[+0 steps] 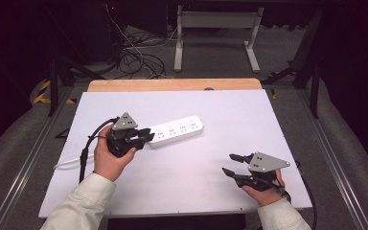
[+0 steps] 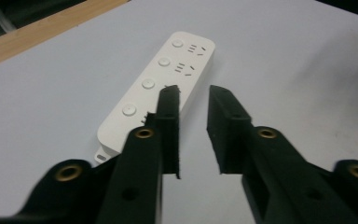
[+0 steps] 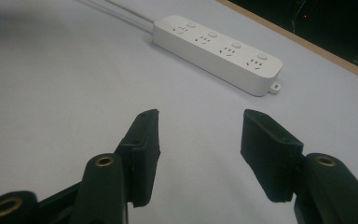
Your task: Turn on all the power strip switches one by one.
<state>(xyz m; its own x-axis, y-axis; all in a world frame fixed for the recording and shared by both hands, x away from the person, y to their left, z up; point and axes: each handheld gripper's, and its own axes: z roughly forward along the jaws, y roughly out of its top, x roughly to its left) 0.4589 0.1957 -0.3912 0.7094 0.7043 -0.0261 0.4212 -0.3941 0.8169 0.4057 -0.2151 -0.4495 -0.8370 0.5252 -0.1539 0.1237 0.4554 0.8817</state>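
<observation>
Power strip (image 1: 177, 130) lies flat just ahead of the left gripper (image 1: 146, 135), its jaws narrowed but empty for a grasp, while the right gripper (image 1: 230, 163) waits spread apart.

From my seat, the left gripper (image 1: 141, 136) covers the near end of the power strip (image 1: 179, 128) in the high view. In its own view one jaw hides part of the strip's edge. I cannot read the socket markings. The white cable (image 1: 69, 163) passes behind my left hand (image 1: 109, 160).
</observation>
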